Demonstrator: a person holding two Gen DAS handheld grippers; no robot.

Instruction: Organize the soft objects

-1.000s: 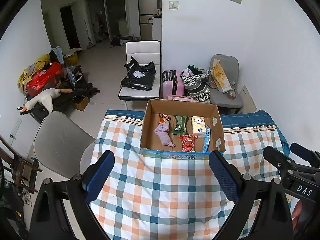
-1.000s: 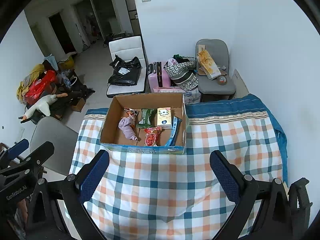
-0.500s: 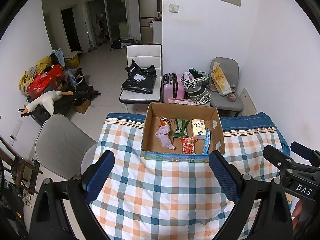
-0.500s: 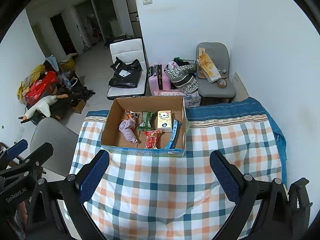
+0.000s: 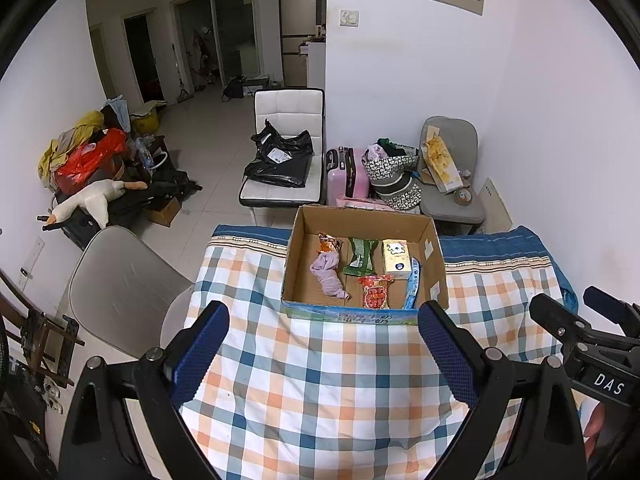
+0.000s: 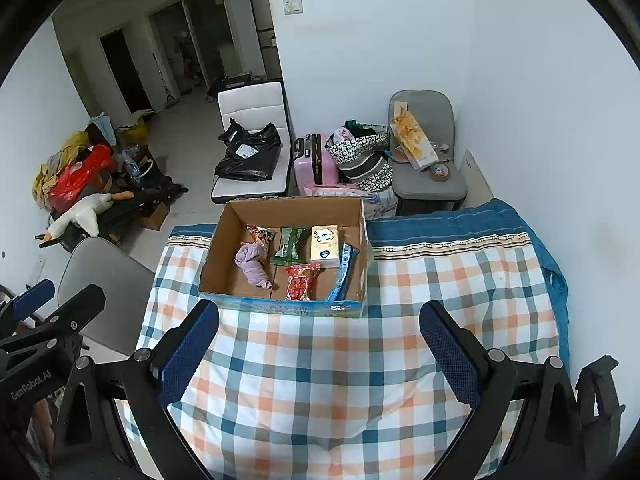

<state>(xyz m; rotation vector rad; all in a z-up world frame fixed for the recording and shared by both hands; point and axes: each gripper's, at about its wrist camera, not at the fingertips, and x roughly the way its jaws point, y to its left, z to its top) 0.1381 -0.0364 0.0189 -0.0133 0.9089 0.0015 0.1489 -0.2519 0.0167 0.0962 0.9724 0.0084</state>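
Two grippers hover above the checked desk [image 5: 320, 392]: we hold the left gripper [image 5: 322, 356] and right gripper [image 6: 320, 354] wide apart, each grasping nothing. The cardboard box [image 5: 434, 264] stands at the desk's far edge, containing a lilac cloth [image 5: 328, 276], green packet [image 5: 360, 258], tissue pack [image 5: 397, 255] and red packet [image 5: 375, 291].

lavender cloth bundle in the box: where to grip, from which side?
Grip the lavender cloth bundle across its narrow middle, coming straight down from above. It lies lengthwise on the cardboard box floor, the orange packet touching its far end, and the walls block side approaches.
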